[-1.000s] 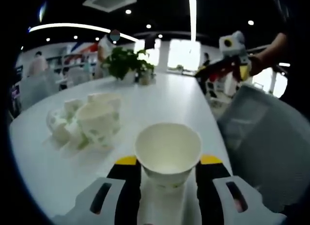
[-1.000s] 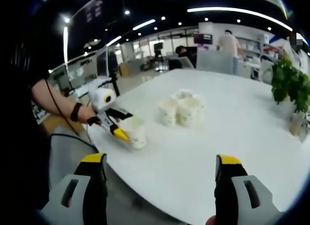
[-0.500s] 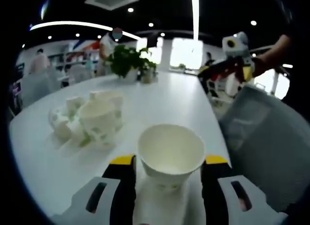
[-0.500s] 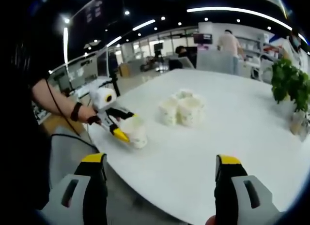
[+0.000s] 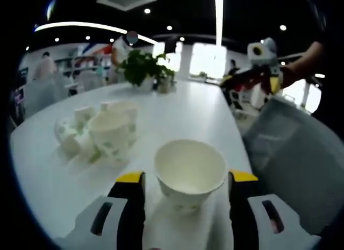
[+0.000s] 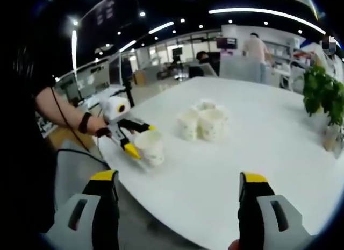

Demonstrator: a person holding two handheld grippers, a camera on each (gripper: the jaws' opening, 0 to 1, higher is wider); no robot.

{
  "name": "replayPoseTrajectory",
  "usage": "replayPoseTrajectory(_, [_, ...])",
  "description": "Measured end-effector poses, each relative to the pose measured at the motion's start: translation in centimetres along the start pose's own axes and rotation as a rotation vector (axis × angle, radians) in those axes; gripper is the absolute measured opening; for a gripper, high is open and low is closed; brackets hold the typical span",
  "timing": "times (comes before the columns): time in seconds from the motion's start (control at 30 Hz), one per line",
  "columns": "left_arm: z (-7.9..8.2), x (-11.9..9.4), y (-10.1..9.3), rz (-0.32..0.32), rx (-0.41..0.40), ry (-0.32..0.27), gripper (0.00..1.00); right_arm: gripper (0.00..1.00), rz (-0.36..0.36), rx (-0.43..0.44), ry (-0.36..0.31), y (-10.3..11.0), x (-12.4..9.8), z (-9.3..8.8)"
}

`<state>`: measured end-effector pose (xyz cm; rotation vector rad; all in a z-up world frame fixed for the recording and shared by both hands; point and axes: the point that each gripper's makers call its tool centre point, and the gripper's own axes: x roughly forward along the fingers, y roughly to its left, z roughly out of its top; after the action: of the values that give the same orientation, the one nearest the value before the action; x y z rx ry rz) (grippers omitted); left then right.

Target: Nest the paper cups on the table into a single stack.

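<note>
**Single paper cup between the left jaws, cluster of cups waiting mid-table**

In the left gripper view, a cluster of paper cups [image 5: 105,133] with a green leaf print stood on the white table [image 5: 177,107], left of centre, the cups pressed close together and touching. Behind them, near the far end of the table, was a potted plant [image 5: 141,69]. In the near foreground a single paper cup [image 5: 190,171] stood upright on the table, mouth open to the camera, between the yellow-tipped jaws of the left gripper [image 5: 188,180]. The jaws were spread, with a visible gap on each side of the cup, so they gripped nothing. At upper right the right gripper [image 5: 257,72] was held in a hand above the far table edge, well apart from any cup. A grey chair back [image 5: 293,153] filled the right side.

In the right gripper view, the person's forearm [image 6: 64,113] reached in from the left with the left gripper [image 6: 141,140], its yellow tips flanking the lone cup [image 6: 150,148] near the table's [image 6: 258,153] edge. The cup cluster [image 6: 204,122] stood further in, near the middle of the table, apart from the lone cup. The right gripper's [image 6: 177,180] own jaws were wide apart in the foreground, with nothing between them. The plant [image 6: 325,97] stood at the far right.
</note>
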<state>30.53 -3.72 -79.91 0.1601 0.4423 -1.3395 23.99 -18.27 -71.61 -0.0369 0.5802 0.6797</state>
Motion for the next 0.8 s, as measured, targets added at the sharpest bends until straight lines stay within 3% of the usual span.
replayPoseTrajectory(0.53, [-0.8, -1.5, -0.6, 0.025, -0.048, -0.008, 0.78, 0.90, 0.004, 0.016, -0.006, 0.0, 0.3, -0.3])
replayPoseTrajectory(0.8, [-1.1, -3.1, -0.2, 0.076, -0.048, -0.007, 0.85, 0.90, 0.014, 0.013, -0.006, 0.2, 0.5, 0.0])
